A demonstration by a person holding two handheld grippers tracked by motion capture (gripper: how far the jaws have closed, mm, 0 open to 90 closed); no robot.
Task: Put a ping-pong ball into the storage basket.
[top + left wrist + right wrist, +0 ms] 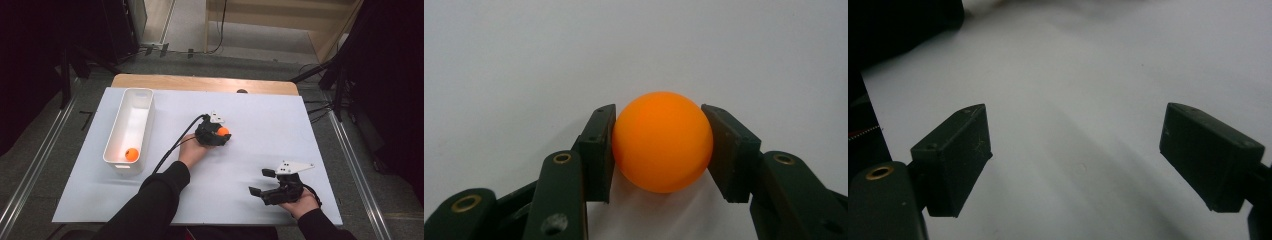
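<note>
White table (pixel 260 125) lies bare around left gripper (pixel 220 134) clamped on orange ball (pixel 223 131); right gripper (pixel 265 185) gapes near its front edge.

We take the white sheet (pixel 260 130) covering the table as our landmark. On its left part stands a long white bin (pixel 131 120), running front to back, and a second orange ball (pixel 132 154) lies inside at the bin's near end. Beyond the sheet's far edge we see a strip of wooden tabletop (pixel 200 82). Past that, grey floor (pixel 200 30) and dark stands surround the sheet.
</note>
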